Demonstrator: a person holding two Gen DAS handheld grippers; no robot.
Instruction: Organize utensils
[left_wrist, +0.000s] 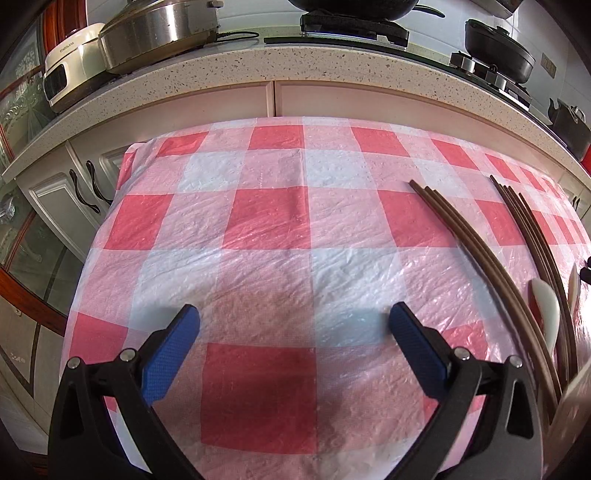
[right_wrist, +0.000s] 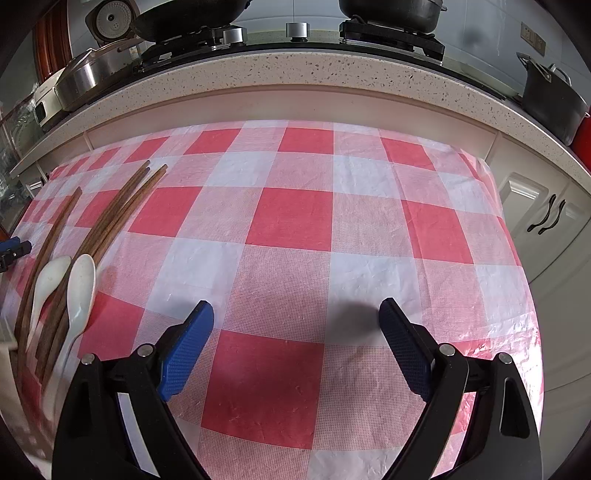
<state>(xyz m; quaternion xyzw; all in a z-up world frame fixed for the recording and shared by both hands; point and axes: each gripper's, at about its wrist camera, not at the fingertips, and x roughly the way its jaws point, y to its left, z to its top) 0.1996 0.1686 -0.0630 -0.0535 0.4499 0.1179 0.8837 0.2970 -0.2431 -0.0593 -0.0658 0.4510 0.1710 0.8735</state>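
Several brown chopsticks (left_wrist: 491, 258) and two white spoons (left_wrist: 546, 314) lean up out of a container at the right edge of the left wrist view. In the right wrist view the same chopsticks (right_wrist: 110, 221) and white spoons (right_wrist: 79, 291) stand at the far left. My left gripper (left_wrist: 293, 317) is open above the checked tablecloth (left_wrist: 258, 221), empty, left of the utensils. My right gripper (right_wrist: 295, 314) is open too, empty, to the right of the utensils. A blue fingertip of the left gripper (right_wrist: 13, 249) shows at the left edge.
The table with the red-and-white cloth (right_wrist: 295, 214) stands against a speckled counter (left_wrist: 295, 62). On the counter are a steel pan (left_wrist: 159, 33), a white cooker (left_wrist: 70, 70), stove burners and black pots (right_wrist: 554, 103). Cabinet doors with black handles (right_wrist: 546, 218) flank the table.
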